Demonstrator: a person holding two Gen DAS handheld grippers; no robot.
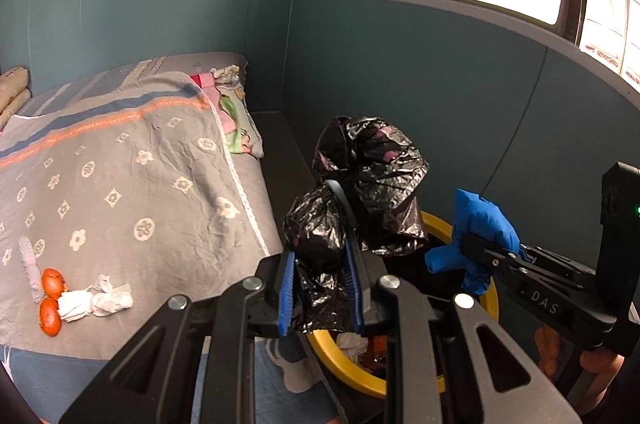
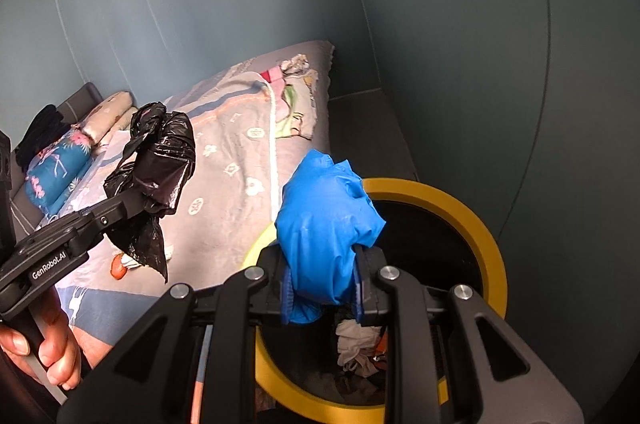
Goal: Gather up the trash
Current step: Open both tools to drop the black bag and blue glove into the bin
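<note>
beside the bed, over the yellow-rimmed bin, your left gripper is clamped on a crumpled black plastic bag and your right gripper is clamped on a wad of blue plastic. orange peels and crumpled tissues lie on the bedspread, more tissue sits inside the bin.
</note>
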